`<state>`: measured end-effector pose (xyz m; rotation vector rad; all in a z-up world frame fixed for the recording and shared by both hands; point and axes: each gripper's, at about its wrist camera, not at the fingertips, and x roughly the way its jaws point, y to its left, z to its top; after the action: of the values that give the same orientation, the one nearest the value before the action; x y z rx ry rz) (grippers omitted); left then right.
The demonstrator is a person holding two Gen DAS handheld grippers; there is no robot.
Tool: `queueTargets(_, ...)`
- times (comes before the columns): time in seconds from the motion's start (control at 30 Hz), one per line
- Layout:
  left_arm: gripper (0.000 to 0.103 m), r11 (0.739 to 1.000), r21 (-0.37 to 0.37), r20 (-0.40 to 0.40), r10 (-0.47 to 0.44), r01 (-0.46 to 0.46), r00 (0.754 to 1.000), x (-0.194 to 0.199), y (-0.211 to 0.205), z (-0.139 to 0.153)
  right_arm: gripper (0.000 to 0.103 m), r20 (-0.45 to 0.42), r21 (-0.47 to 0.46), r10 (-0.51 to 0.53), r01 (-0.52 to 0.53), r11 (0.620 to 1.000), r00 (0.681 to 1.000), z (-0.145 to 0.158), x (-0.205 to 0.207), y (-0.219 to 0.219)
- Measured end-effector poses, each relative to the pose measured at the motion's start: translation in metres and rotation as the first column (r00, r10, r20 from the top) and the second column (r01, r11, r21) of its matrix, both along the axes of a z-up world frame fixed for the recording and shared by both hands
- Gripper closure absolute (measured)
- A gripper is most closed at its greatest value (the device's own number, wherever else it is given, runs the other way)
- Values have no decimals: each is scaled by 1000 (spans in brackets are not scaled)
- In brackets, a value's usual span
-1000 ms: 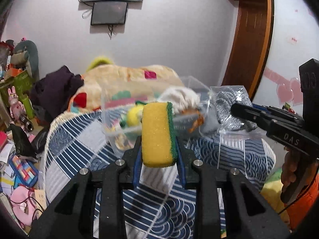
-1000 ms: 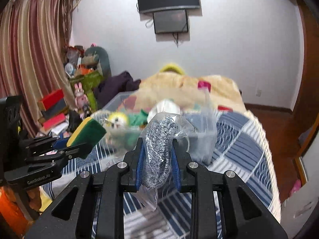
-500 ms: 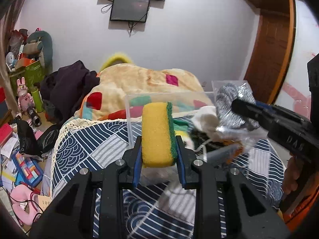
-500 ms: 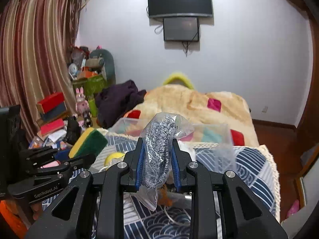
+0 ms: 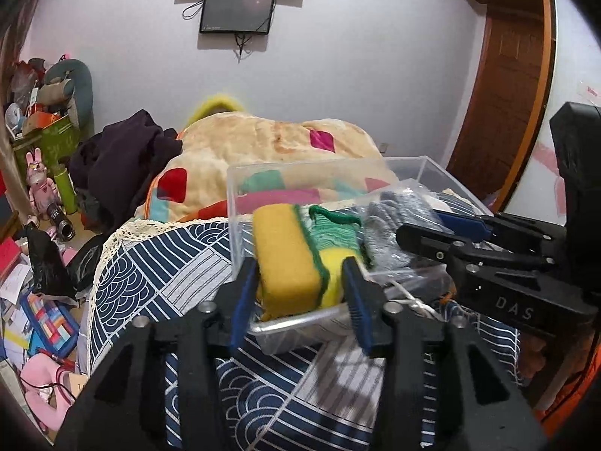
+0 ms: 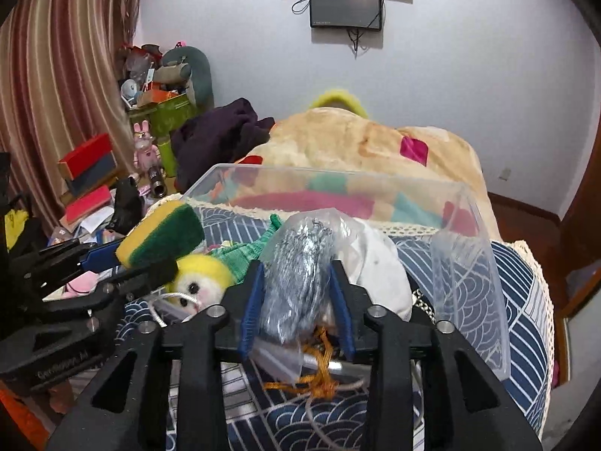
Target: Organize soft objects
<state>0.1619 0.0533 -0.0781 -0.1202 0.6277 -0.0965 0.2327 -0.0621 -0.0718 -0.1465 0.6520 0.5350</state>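
A clear plastic bin (image 5: 240, 188) (image 6: 469, 263) sits on the patterned bed. My left gripper (image 5: 300, 293) has its jaws spread apart; the yellow-and-green sponge (image 5: 287, 259) (image 6: 161, 235) sits between them over the bin's near edge, with a gap on the right side. My right gripper (image 6: 296, 300) is also opened wide around a bagged grey scrubber (image 6: 296, 278) (image 5: 390, 225), which rests in the bin. A yellow plush toy (image 6: 199, 282), a green knit piece (image 5: 334, 233) and a white soft item (image 6: 375, 270) lie inside.
A beige blanket (image 5: 270, 139) with coloured patches lies behind the bin. Dark clothing (image 5: 124, 161) is heaped at the left. Boxes, toys and papers (image 5: 33, 300) clutter the floor left of the bed. Orange cord (image 6: 319, 372) lies under the right gripper.
Both grippers moved forward and down over the bin, and both opened: the sponge and the bagged scrubber are no longer squeezed.
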Motion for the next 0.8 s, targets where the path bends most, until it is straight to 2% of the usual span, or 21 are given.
queueTargets(0.13,50,1000,11,14,-7,7,1000,-9,-4,7,64,10,4,10,-10,1000,1000,9,-11,-5)
queueTargets(0.23,50,1000,4,32,-9,8,999,-18,-4,17,64,52,29,16,-17,999,999,24,-26,-14)
queueTargets(0.53,49,1000,-6,173,14,-14,985,-58,-1,66,64,214,85,-13,-5,996,977,70,-72,-39)
queueTargets(0.73,49,1000,0,259,8,-8,966,-90,-6,94,64,283,123,-34,-1,992,959,88,-98,-51)
queueTargets(0.77,48,1000,7,273,4,-6,962,-96,-10,98,63,291,135,-38,-1,991,956,91,-102,-53)
queueTargets(0.8,47,1000,12,282,1,-4,959,-100,-12,101,55,298,142,-44,1,990,954,92,-105,-55)
